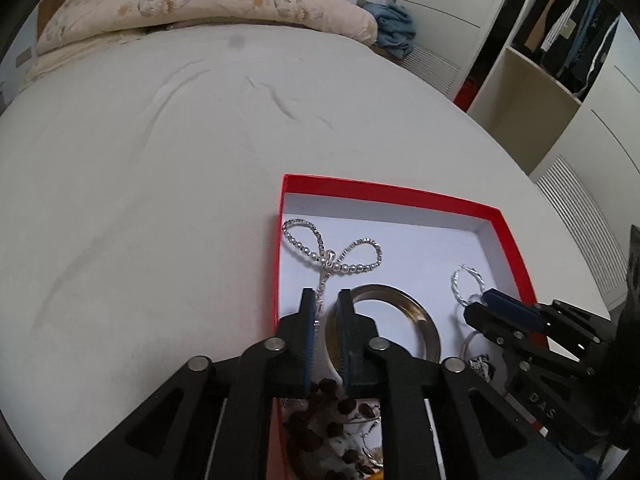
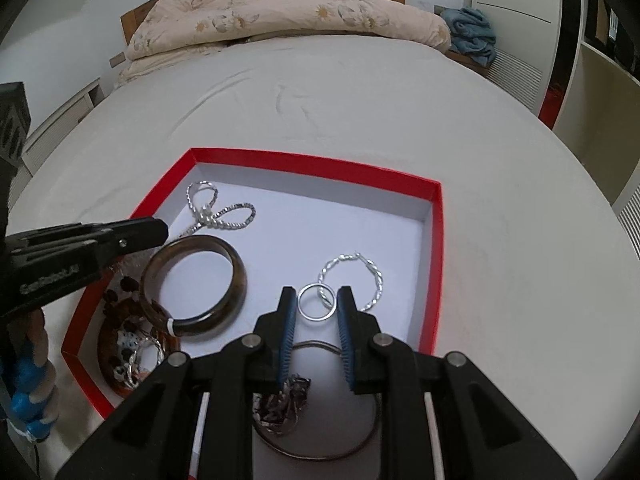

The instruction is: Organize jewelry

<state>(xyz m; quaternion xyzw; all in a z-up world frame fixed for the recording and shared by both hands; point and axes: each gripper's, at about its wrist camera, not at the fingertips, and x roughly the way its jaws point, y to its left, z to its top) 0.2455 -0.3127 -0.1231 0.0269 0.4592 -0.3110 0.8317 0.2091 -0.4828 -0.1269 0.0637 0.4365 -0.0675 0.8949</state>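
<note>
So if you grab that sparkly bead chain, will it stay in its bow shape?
Probably not. The silver bead chain lies in loose loops, so it likely flops straight when lifted. Its small round beads look slippery, and it could snag the brown bangle nearby.

An open red box point(image 2: 436, 240) with a white floor lies on the bed, holding the jewelry. A silver bead chain point(image 2: 218, 210) lies looped at its far left, a brown bangle point(image 2: 236, 280) flat beside it. A plain ring point(image 2: 316, 302) touches a twisted silver hoop point(image 2: 370, 276) near the right wall.
</note>
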